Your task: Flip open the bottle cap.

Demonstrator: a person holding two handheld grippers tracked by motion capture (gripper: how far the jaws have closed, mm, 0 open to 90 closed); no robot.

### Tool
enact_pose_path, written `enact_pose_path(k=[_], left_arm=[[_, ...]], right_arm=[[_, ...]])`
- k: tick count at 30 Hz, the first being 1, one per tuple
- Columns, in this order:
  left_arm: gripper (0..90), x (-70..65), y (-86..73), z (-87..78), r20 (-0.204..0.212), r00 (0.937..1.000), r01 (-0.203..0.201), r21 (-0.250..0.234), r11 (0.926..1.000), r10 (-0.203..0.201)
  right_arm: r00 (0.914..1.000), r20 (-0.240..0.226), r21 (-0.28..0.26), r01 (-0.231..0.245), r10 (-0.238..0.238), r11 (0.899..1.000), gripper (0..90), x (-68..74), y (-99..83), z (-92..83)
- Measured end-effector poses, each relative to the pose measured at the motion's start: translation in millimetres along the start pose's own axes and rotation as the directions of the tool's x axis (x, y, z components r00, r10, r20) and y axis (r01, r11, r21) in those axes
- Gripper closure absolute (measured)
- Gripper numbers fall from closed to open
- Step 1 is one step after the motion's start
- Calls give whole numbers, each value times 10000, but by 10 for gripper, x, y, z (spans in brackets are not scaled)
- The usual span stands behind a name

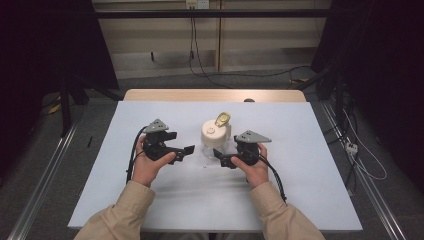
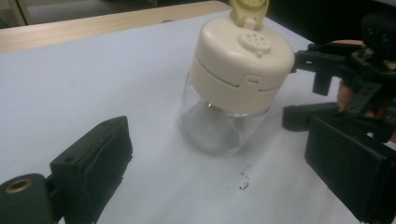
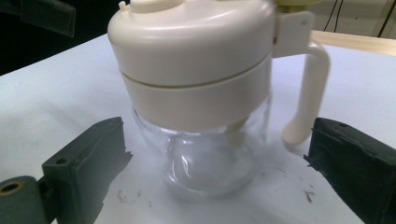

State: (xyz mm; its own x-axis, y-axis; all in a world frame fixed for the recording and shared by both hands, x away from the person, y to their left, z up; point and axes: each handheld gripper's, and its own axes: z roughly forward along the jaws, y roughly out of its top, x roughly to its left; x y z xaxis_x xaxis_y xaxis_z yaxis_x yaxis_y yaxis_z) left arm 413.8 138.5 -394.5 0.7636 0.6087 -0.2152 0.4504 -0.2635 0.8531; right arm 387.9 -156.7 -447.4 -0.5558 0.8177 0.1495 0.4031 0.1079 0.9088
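Observation:
A clear glass jar (image 1: 215, 148) with a cream plastic lid (image 1: 214, 133), a side handle (image 3: 308, 88) and a raised yellow flip cap (image 1: 223, 119) stands upright at the middle of the white mat. My left gripper (image 1: 186, 151) is just left of the jar, and its jaws are open with nothing between them. In the left gripper view the jar (image 2: 219, 126) stands a little ahead of that gripper (image 2: 217, 147). My right gripper (image 1: 220, 159) is at the jar's front right. In the right gripper view the jar (image 3: 205, 154) stands between that gripper's (image 3: 217, 154) open jaws, with a small gap on each side.
The white mat (image 1: 150, 200) covers the table, and a strip of wood (image 1: 165, 94) shows at its far edge. Small black specks (image 2: 243, 179) lie on the mat in front of the jar. Cables (image 1: 367, 165) and metal rails run along the floor on both sides.

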Motion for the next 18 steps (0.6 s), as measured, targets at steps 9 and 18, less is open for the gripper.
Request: enact_pose_path(k=[9,18], left_arm=[[64,7,-94,-163,57,9998,-164,-328,9993,166],[64,-18,-209,-252,61,9996,-281,-107,9995,282]], right_arm=[[9999,-103,-472,-119,115,9988,41,-30,-26,-327],[9999,4,-496,-121,122,9987,44,-95,-125,-573]])
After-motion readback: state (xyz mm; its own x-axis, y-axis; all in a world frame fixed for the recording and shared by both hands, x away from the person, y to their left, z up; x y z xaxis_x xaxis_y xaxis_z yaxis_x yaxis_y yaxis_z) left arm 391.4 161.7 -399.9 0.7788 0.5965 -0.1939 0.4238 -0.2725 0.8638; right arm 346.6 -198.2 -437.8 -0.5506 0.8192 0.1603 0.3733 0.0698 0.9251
